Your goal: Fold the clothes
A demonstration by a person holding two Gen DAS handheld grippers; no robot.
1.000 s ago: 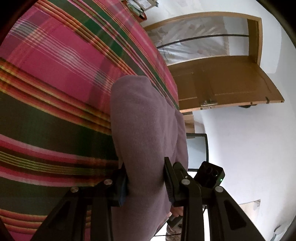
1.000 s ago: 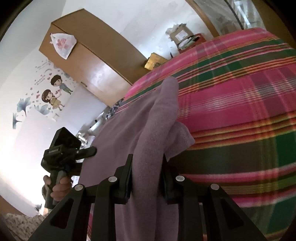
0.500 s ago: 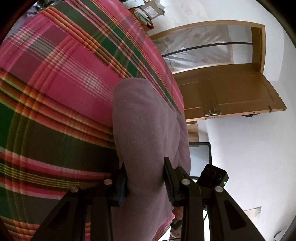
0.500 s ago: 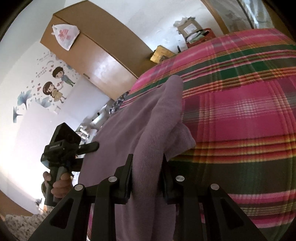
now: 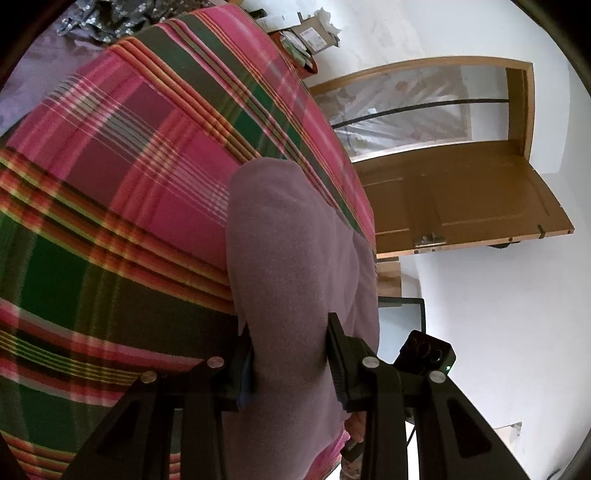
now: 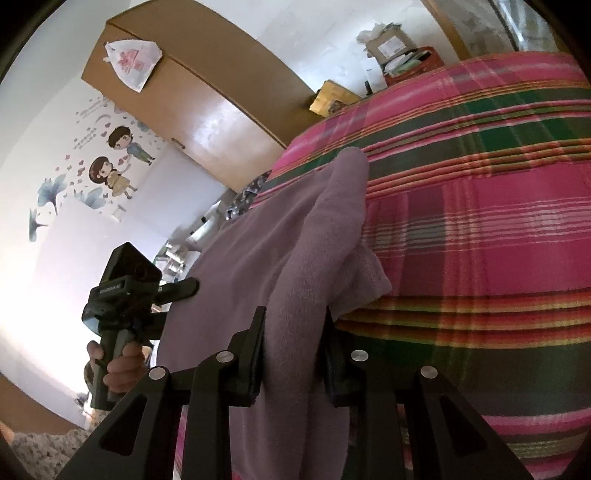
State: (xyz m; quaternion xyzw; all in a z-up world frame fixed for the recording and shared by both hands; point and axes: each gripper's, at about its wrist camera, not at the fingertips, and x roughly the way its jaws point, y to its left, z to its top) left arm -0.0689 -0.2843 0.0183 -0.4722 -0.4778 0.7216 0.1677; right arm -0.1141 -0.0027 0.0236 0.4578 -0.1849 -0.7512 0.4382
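Note:
A mauve fleece garment [image 5: 291, 258] lies over a pink, green and red plaid bedspread [image 5: 129, 184]. My left gripper [image 5: 290, 354] is shut on a bunched edge of the garment, which rises as a thick fold between the fingers. My right gripper [image 6: 293, 343] is shut on another bunched edge of the same garment [image 6: 258, 258], whose cloth stretches leftward toward the left gripper's body [image 6: 125, 291] held in a hand. The right gripper's camera [image 5: 428, 350] shows at the lower right of the left wrist view.
The plaid bedspread [image 6: 480, 221] fills the area to the right. A wooden door [image 5: 461, 199] stands open beyond the bed. A wooden wardrobe [image 6: 207, 110] and cardboard boxes [image 6: 391, 44] sit past the bed's far end. Dark patterned clothing [image 5: 107, 18] lies at the bed's far corner.
Both grippers have lifted and tilted while still holding the garment, so more of the bedspread and the room beyond it shows. The garment stays clamped in both.

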